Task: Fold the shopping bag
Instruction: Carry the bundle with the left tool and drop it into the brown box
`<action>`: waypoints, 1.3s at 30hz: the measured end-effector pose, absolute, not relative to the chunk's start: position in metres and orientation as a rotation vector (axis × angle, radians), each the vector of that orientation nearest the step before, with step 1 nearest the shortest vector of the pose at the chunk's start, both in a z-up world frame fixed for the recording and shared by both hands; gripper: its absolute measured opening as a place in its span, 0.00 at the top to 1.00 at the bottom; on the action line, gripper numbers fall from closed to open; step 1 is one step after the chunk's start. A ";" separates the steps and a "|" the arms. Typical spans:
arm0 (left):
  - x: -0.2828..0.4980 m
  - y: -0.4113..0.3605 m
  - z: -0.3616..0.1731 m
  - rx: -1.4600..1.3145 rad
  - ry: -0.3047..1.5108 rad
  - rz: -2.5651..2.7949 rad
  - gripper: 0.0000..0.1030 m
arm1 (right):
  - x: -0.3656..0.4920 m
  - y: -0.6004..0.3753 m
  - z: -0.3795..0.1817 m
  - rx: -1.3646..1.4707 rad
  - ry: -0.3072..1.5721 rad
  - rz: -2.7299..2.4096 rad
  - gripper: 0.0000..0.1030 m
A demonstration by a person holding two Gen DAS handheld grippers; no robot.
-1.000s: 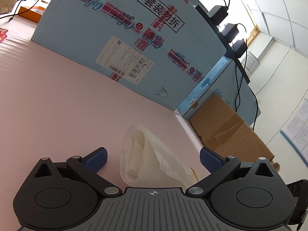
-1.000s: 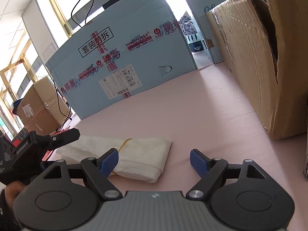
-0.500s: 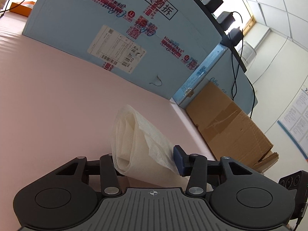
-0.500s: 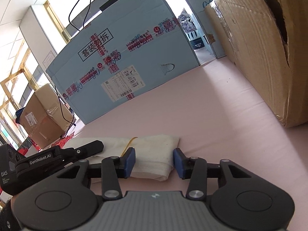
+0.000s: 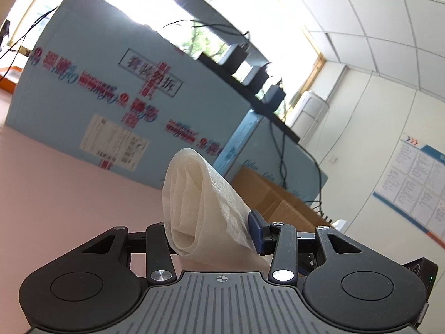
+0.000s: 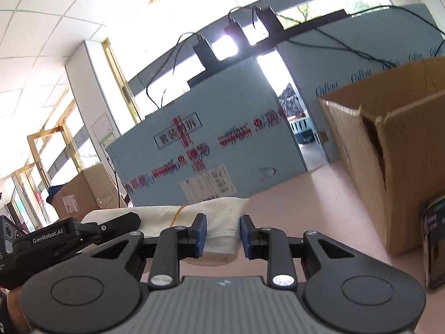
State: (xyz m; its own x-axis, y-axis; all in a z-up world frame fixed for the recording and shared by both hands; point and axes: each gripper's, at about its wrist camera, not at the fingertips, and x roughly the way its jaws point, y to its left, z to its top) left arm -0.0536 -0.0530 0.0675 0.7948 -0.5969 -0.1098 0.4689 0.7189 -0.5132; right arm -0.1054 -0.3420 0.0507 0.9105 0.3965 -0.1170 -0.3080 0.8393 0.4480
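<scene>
- White, crinkly non-woven shopping bag [image 5: 200,203], already a folded bundle, sits up off the pink surface [image 5: 69,194], carried at both ends.
- Left gripper [image 5: 211,236] has its fingers clamped on one end. Right gripper [image 6: 221,235] is closing on the other end; the bag is between its blue pads [image 6: 200,233], though the far pad seems not quite touching.
- Probably best to keep both ends level and the cloth snug, so the layers don't slide apart.
- Only the right view shows the yellow band [image 6: 178,213] around the bundle and the torn brown cardboard box [image 6: 389,161]; only the left shows the layered open end.
</scene>
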 end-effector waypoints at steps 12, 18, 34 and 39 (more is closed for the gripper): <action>-0.027 -0.190 0.132 -0.305 0.114 -0.834 0.60 | -0.140 -0.459 0.123 0.346 -0.017 0.225 0.70; 0.020 -0.261 0.126 -0.298 0.213 -0.895 0.60 | -0.114 -0.516 0.128 0.339 0.037 0.081 0.69; 0.053 -0.340 0.099 0.112 0.459 -0.799 0.21 | -0.010 -0.548 0.090 0.211 0.408 -0.024 0.59; 0.037 -0.332 0.101 0.143 0.367 -0.805 0.04 | -0.025 -0.535 0.093 0.139 0.394 -0.060 0.45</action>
State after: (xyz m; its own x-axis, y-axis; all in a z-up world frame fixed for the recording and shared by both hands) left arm 0.0373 -0.3325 0.1006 0.6346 -0.6768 -0.3733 0.7257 0.6879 -0.0136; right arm -0.0248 -0.5354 0.0930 0.9216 -0.0314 -0.3869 0.0853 0.9887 0.1229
